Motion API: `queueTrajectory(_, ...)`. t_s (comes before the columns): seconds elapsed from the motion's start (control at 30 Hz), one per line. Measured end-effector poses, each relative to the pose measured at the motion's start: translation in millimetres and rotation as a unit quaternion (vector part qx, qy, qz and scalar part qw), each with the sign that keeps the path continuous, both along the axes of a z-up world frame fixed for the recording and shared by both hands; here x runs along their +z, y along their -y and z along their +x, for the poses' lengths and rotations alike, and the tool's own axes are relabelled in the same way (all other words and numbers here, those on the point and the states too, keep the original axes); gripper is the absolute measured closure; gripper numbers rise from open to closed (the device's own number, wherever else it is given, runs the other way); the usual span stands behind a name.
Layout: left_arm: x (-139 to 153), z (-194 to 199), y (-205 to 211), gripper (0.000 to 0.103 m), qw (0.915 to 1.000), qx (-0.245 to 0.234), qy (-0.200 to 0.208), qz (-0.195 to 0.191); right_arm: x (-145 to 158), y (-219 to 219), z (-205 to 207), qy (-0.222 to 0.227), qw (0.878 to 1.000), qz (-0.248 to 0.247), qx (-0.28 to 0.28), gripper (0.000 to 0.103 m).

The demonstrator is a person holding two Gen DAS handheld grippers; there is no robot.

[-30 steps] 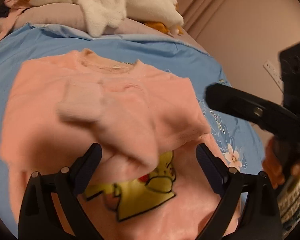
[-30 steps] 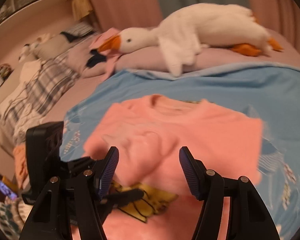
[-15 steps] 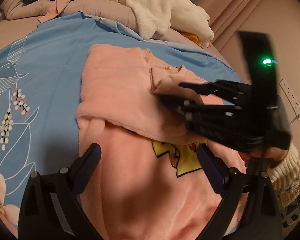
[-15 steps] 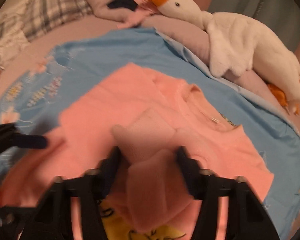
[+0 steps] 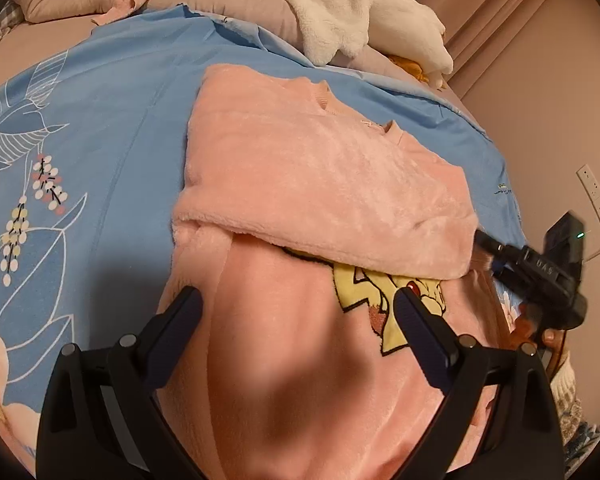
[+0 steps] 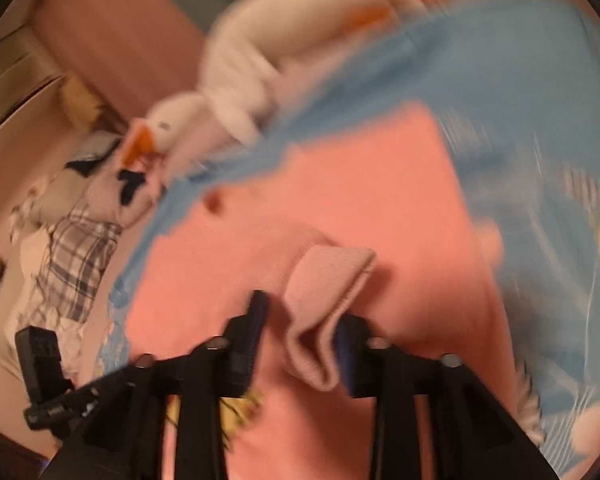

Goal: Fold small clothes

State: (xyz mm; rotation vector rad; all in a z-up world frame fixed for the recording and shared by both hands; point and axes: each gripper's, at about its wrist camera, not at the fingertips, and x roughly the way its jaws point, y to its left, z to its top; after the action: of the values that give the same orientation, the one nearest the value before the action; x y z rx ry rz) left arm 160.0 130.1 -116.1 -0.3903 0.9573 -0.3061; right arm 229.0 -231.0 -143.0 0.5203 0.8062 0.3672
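A pink fleece sweater (image 5: 300, 184) with a yellow cartoon patch (image 5: 384, 296) lies on a blue sheet (image 5: 112, 128). One sleeve (image 5: 340, 232) is folded across its chest. My left gripper (image 5: 296, 300) hovers open over the sweater's lower body with nothing between its fingers. My right gripper (image 5: 490, 256) is at the sleeve's right end. In the blurred right wrist view the ribbed cuff (image 6: 328, 280) sits between the right gripper's (image 6: 300, 312) jaws, which are opening. The cuff leans on the right finger, and a gap shows beside the left finger.
A white plush goose (image 5: 352, 12) lies on pillows at the head of the bed. Plaid and other loose clothes (image 6: 76, 248) are piled left of the sheet. A wall with a socket strip (image 5: 598, 204) stands close on the right.
The right gripper shut on the sleeve cuff over the chest, pulled it to the sweater's right edge, and its jaws have parted again. The left gripper shifted sideways and stayed open.
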Motion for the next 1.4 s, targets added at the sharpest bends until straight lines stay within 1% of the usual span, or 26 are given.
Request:
queueTrajectory(0.07, 2.1, -2.2, -0.2, 0.007, 1.0000, -0.001, 0.001, 0.001, -3.1, 12.1, -6.5, -0.001, 0.999, 0.045, -0.001, 0.061)
queueTrajectory(0.1, 3.3, -3.4, 0.0, 0.007, 1.0000, -0.002, 0.001, 0.002, -0.4, 16.5, -8.4, 0.006, 0.998, 0.062, -0.004, 0.059)
queueTrajectory(0.17, 5.7, -4.2, 2.0, 0.007, 1.0000, -0.004, 0.002, 0.005, 3.6, 16.1, -4.6, 0.005, 0.998, 0.066, -0.009, 0.058)
queueTrajectory(0.2, 6.7, -4.8, 2.3, 0.007, 1.0000, -0.006, 0.003, 0.006, 3.9, 12.2, -0.3, -0.004, 0.998, 0.058, -0.005, 0.060)
queueTrajectory(0.23, 7.4, -5.7, 2.1, 0.007, 1.0000, -0.006, 0.004, 0.007, 5.1, 8.5, 1.1, -0.011, 0.999, 0.041, -0.005, 0.079)
queueTrajectory(0.27, 7.8, -6.8, 1.6, 0.007, 1.0000, -0.006, 0.004, 0.007, 7.7, 1.5, 4.1, -0.014, 1.000, 0.010, 0.001, 0.094)
queueTrajectory(0.33, 7.8, -8.0, 1.7, 0.007, 0.9999, -0.004, 0.003, 0.009, 11.1, -9.6, 3.3, -0.002, 0.999, -0.048, 0.003, 0.096)
queueTrajectory(0.4, 7.3, -9.7, -0.4, 0.007, 0.9999, 0.001, 0.000, 0.012, 11.8, -13.4, 5.4, -0.003, 0.996, -0.087, -0.009, 0.096)
queueTrajectory(0.47, 10.3, -16.3, -3.0, 0.007, 1.0000, 0.005, -0.001, 0.006, 6.5, -13.2, 12.0, -0.020, 0.992, -0.122, -0.018, 0.092)
queueTrajectory(0.5, 13.8, -21.8, -5.1, 0.007, 1.0000, 0.006, 0.002, 0.002, 4.2, -10.7, 13.5, -0.033, 0.992, -0.121, -0.016, 0.090)
queueTrajectory(0.57, 20.2, -31.7, -8.1, 0.007, 0.9999, 0.006, 0.010, 0.002, 9.5, -1.9, 4.0, -0.036, 0.995, -0.094, -0.013, 0.079)
queueTrajectory(0.63, 23.8, -44.0, -14.2, 0.007, 0.9999, 0.008, 0.011, 0.008, 21.1, 4.1, -17.5, -0.021, 0.996, -0.086, -0.011, 0.054)
queueTrajectory(0.7, 23.2, -54.5, -19.3, 0.006, 0.9998, 0.010, 0.005, 0.014, 30.2, 8.6, -41.1, -0.014, 0.996, -0.087, -0.012, 0.044)
queueTrajectory(0.8, 17.3, -70.7, -26.2, 0.006, 0.9997, 0.017, -0.012, 0.017, 32.2, 17.6, -65.5, -0.016, 0.996, -0.092, -0.015, 0.043)
queueTrajectory(0.9, 8.3, -88.2, -30.0, 0.006, 0.9994, 0.018, -0.031, -0.004, 22.9, 31.2, -91.6, -0.036, 0.995, -0.088, -0.024, 0.043)
queueTrajectory(1.0, -3.2, -105.4, -29.7, 0.006, 0.9981, 0.016, -0.054, -0.025, 8.4, 38.7, -110.5, -0.065, 0.995, -0.077, -0.020, 0.043)
queueTrajectory(1.07, -10.3, -116.0, -27.3, 0.006, 0.9968, 0.012, -0.066, -0.042, 1.9, 41.5, -122.2, -0.077, 0.994, -0.071, -0.018, 0.043)
queueTrajectory(1.2, -14.8, -131.9, -18.9, 0.006, 0.9948, 0.008, -0.071, -0.074, -13.9, 45.4, -143.7, -0.095, 0.995, -0.040, -0.003, 0.043)
queueTrajectory(1.3, -14.0, -138.5, -10.1, 0.006, 0.9936, -0.002, -0.070, -0.088, -24.5, 43.9, -153.0, -0.105, 0.994, -0.017, 0.007, 0.043)
queueTrajectory(1.4, -15.2, -142.6, 1.8, 0.007, 0.9929, -0.019, -0.071, -0.094, -27.7, 37.6, -156.3, -0.102, 0.994, 0.008, 0.023, 0.043)
